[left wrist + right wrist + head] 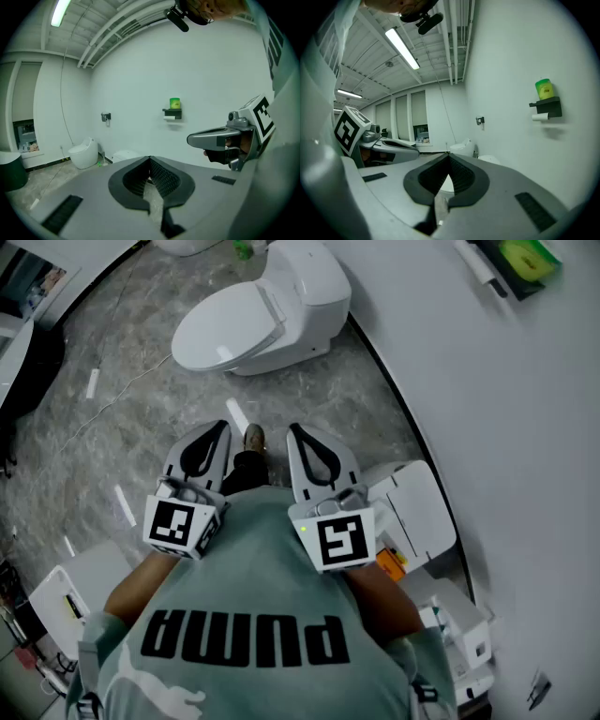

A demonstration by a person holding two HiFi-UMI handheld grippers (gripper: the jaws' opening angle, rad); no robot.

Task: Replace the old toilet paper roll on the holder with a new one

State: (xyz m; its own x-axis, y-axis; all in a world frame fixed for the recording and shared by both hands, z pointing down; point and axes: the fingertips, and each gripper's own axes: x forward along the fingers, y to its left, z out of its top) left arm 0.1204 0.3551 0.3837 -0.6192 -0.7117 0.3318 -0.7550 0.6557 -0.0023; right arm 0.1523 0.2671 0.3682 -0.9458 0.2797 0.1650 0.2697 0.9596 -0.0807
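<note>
Well short of the wall holder (172, 112), the person stood on the grey floor with both tools raised in front of the chest.

- Left gripper (221, 427): jaws pressed together, nothing between them.
- Right gripper (294, 430): likewise closed tight and empty.
- The holder was a small black shelf fixed high on the white wall, beyond the toilet (258, 320).
- A white roll (169, 118) hung under the shelf, apparently the old one, with neither tool near it.
- A green cylinder (174, 103) stood on top of the shelf. Whether it was a wrapped fresh roll could not be told.
- No other new roll was made out in any view.

Judgement: the task was at its very start, with nothing removed and nothing fetched. Left to do: approach the wall, open a gripper, take off the old roll, then find and mount the replacement.
</note>
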